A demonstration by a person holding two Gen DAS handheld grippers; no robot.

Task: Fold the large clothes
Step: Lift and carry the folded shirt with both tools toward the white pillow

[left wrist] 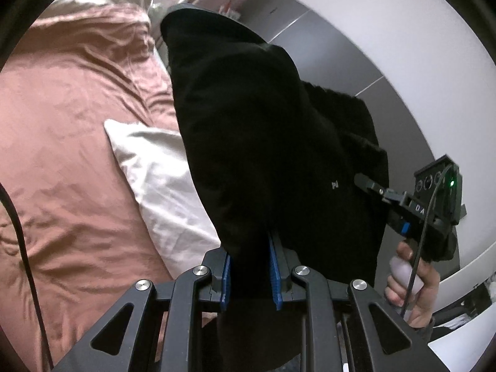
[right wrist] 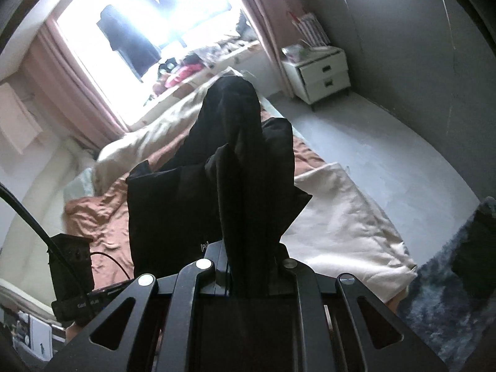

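A black garment (left wrist: 266, 124) is held up in the air above the bed (left wrist: 62, 142), pinched at two places along its upper edge. The left tongs (left wrist: 249, 266) are closed on a thick bunch of the cloth, which is squeezed between the blue ribbed pads (left wrist: 274, 266). The right tongs (right wrist: 248, 271) are likewise clamped on a fold of the same garment; in the left wrist view they (left wrist: 369, 186) are seen biting into the cloth from the side, with the person's right hand (left wrist: 409, 282) wrapped around the handle below. From both grips the fabric hangs away from the cameras in heavy folds, and a small white logo (left wrist: 334, 185) is visible on it (too small to be read). Under the garment lies a rust-coloured duvet (left wrist: 71, 99), crumpled, with a cream pillow (left wrist: 161, 186) resting on it near the bed's edge. A white two-drawer nightstand (right wrist: 319, 74) is seen against the grey wall, beside pink curtains (right wrist: 77, 86) and a bright window (right wrist: 145, 9).
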